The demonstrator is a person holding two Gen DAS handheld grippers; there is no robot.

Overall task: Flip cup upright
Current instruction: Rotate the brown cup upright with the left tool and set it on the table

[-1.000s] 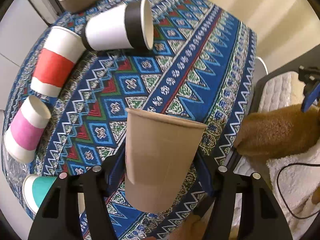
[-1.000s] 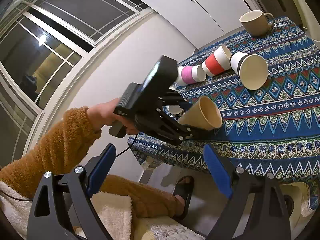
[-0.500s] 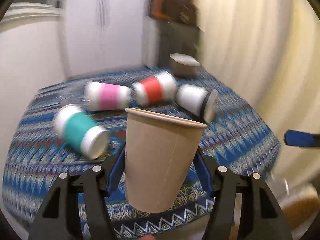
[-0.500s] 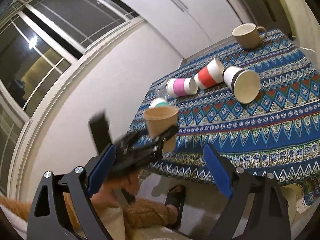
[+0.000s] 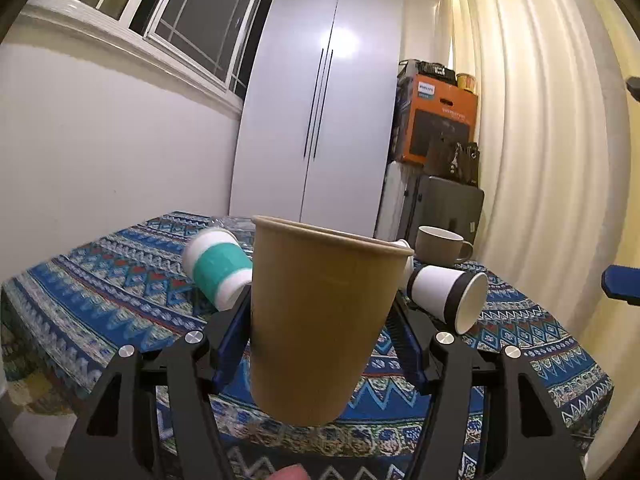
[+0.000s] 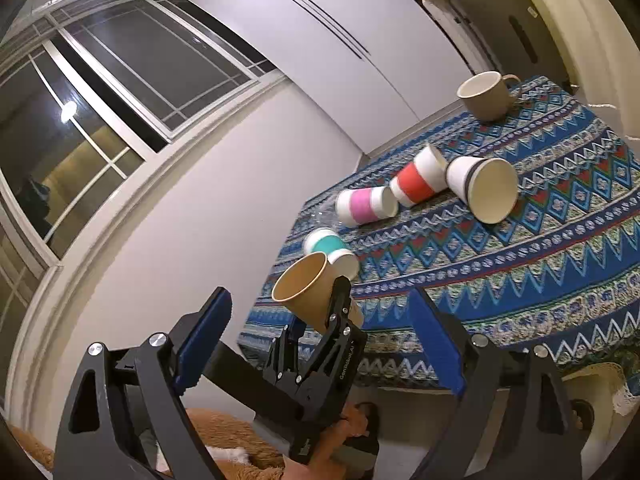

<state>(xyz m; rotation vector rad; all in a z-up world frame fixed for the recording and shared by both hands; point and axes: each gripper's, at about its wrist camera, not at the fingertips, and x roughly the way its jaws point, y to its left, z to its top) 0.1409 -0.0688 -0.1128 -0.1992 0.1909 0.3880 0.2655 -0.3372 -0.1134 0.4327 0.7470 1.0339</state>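
My left gripper [image 5: 322,336] is shut on a plain brown paper cup [image 5: 320,316], mouth up, held above the near edge of the patterned tablecloth [image 5: 100,280]. In the right wrist view the same brown cup [image 6: 308,296] sits tilted in the left gripper [image 6: 334,312], off the table's near-left corner. My right gripper [image 6: 320,344] is open and empty, below and in front of the table edge.
Several paper cups lie on their sides: teal-banded [image 5: 218,270] [image 6: 330,248], pink-banded [image 6: 364,208], red-banded [image 6: 416,180], black-banded [image 5: 450,294] [image 6: 482,188]. A beige mug [image 5: 440,246] [image 6: 486,94] stands upright at the far end. A white cabinet [image 5: 320,120] and curtain [image 5: 540,140] stand behind.
The left gripper swung from looking down on the table to level, turning the brown cup upright and moving it toward the table's near-left corner. The right gripper stayed open.
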